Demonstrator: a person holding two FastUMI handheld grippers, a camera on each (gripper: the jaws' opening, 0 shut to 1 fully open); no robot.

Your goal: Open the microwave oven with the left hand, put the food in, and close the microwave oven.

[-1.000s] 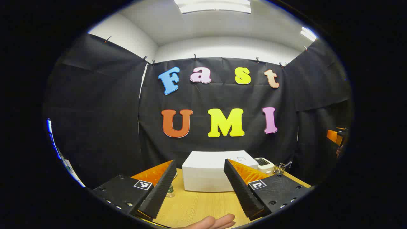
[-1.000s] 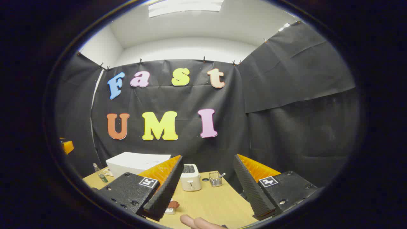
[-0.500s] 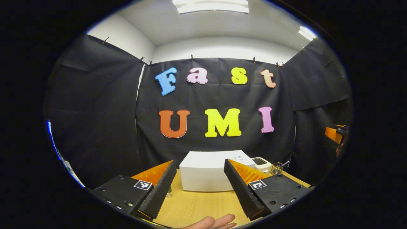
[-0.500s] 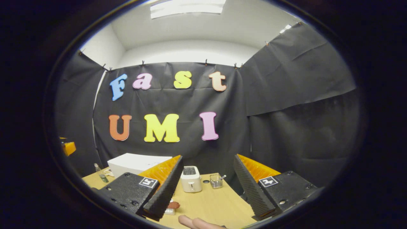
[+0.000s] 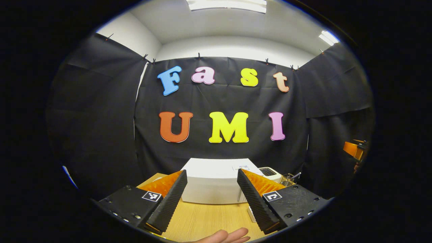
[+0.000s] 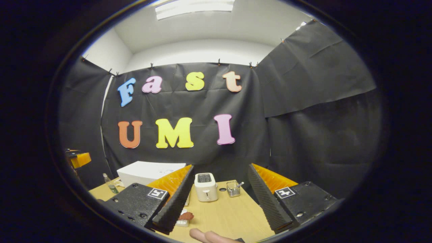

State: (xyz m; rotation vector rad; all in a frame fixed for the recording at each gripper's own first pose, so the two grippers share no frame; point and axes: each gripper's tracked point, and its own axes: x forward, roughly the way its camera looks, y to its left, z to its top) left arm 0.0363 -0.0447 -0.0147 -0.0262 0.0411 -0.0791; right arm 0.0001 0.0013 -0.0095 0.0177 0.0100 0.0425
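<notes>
1. The left gripper (image 5: pixel 211 199) hovers above the wooden table (image 5: pixel 202 219) with its fingers spread apart, holding nothing.
2. The white microwave oven (image 5: pixel 216 180) sits ahead of it on the table, against the black cloth.
3. The right gripper (image 6: pixel 221 199) is likewise spread wide and empty.
4. The food (image 6: pixel 185 216) lies on the table just beside its left finger, with a white toaster (image 6: pixel 206 186) and a small glass cup (image 6: pixel 231 189) farther back.

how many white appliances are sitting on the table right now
2: the microwave oven at the back of the table, and the toaster just to its right. Others may be hidden behind the fingers.
</notes>
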